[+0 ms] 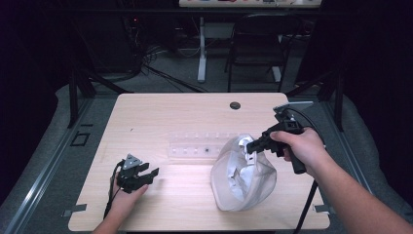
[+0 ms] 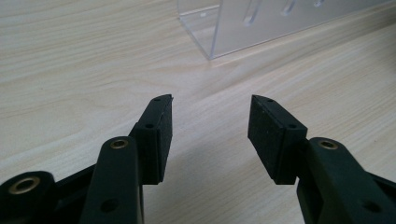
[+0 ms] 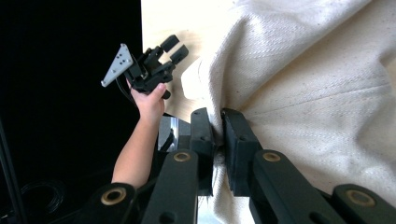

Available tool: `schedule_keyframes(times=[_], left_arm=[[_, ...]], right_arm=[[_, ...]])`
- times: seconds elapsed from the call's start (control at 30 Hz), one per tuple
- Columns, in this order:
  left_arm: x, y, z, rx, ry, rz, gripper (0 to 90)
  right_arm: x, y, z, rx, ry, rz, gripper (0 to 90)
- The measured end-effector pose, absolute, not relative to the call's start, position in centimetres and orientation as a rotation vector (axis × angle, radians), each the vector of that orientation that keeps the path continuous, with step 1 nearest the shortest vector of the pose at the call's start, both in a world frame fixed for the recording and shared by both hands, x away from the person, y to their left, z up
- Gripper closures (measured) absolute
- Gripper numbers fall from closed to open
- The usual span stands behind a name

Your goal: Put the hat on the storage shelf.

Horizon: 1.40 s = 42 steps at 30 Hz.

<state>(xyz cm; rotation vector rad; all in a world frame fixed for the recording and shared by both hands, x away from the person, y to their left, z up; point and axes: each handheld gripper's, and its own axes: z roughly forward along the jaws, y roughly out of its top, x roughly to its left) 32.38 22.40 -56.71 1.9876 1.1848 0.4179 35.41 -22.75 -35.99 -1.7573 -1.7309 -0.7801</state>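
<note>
The wooden table (image 1: 160,109) is carrying everything in play, and the cloth bag (image 1: 243,175) is serving as the landmark here: it is sitting on the near right part of the tabletop, slumped and half raised, its mouth gaping upward. Just behind the bag, and running off to its left, a clear plastic rack (image 1: 195,145) is lying flat on the wood; the left gripper view is showing one corner of it (image 2: 243,28) ahead of the jaws.

The right gripper (image 1: 253,145) is working at the bag's upper rim, on the side away from the person. In the right gripper view (image 3: 218,135) its jaws are pressing together on a fold of the cream fabric (image 3: 327,84), so it is clenched on the cloth and lifting that edge off the table.

The left gripper (image 1: 148,175) is resting well to the left of the bag, low over bare wood, its jaws standing wide apart with nothing between them (image 2: 210,130); it is released and idle.

The step in hand appears to be holding the bag's mouth up and open. The next move probably calls for the left gripper to be travelling across to the bag and taking the opposite rim, so the opening is being spread between both grippers; the fabric is limp, so the right-hand pinch needs firm pressure or the fold may be slipping out.
</note>
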Motion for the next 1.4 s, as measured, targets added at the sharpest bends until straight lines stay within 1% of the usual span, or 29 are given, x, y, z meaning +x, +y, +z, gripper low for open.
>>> schedule_keyframes(times=[0.03, 0.3, 0.4, 0.5, 0.67, 0.7, 0.77, 0.97, 1.0, 1.03, 1.1, 1.17, 1.2, 1.23, 1.4], left_arm=[[32.3, 22.1, -56.7, 1.985, 1.172, 0.422, 50.3], [31.5, 20.9, -56.2, 1.992, 1.12, 0.404, 50.2], [31.2, 20.3, -55.8, 1.979, 1.09, 0.369, 49.6], [31.0, 19.7, -55.7, 1.978, 1.064, 0.376, 49.4], [30.4, 18.4, -54.9, 1.996, 0.995, 0.382, 47.7], [30.2, 17.8, -54.5, 1.969, 0.976, 0.376, 47.0], [30.2, 17.5, -54.2, 1.973, 0.965, 0.371, 46.9], [29.6, 14.5, -52.6, 2.004, 0.853, 0.39, 46.6], [29.6, 14.5, -52.6, 2.004, 0.853, 0.39, 46.4], [29.6, 13.4, -52.0, 2.0, 0.826, 0.38, 45.6], [29.6, 13.1, -51.8, 2.002, 0.811, 0.382, 43.4], [29.5, 11.7, -50.9, 1.991, 0.764, 0.388, 43.3], [29.5, 11.7, -50.9, 1.991, 0.764, 0.388, 43.3], [29.5, 10.7, -50.3, 1.992, 0.736, 0.384, 43.3], [29.4, 8.5, -49.3, 2.018, 0.683, 0.394, 43.3]], right_arm=[[35.4, -23.0, -35.3, -1.759, -1.736, -0.801, 83.7], [36.1, -23.9, -33.5, -1.758, -1.726, -0.906, 83.7], [36.4, -23.9, -32.8, -1.763, -1.715, -0.933, 83.7], [37.0, -23.9, -31.9, -1.742, -1.708, -0.97, 83.7], [37.6, -23.5, -31.3, -1.726, -1.694, -1.0, 83.7], [38.0, -23.2, -31.2, -1.718, -1.685, -1.012, 83.7], [38.1, -23.1, -31.1, -1.715, -1.684, -1.012, 83.7], [39.0, -22.4, -30.9, -1.706, -1.661, -1.039, 83.7], [39.1, -22.4, -30.9, -1.703, -1.661, -1.043, 83.7], [39.2, -22.4, -30.8, -1.705, -1.658, -1.048, 83.7], [39.4, -22.2, -30.8, -1.703, -1.655, -1.052, 83.7], [39.6, -22.2, -30.7, -1.697, -1.659, -1.06, 83.7], [39.7, -22.1, -30.6, -1.699, -1.65, -1.067, 83.7], [39.8, -22.0, -30.5, -1.701, -1.646, -1.074, 83.7], [40.3, -21.8, -30.4, -1.705, -1.638, -1.095, 83.7]])
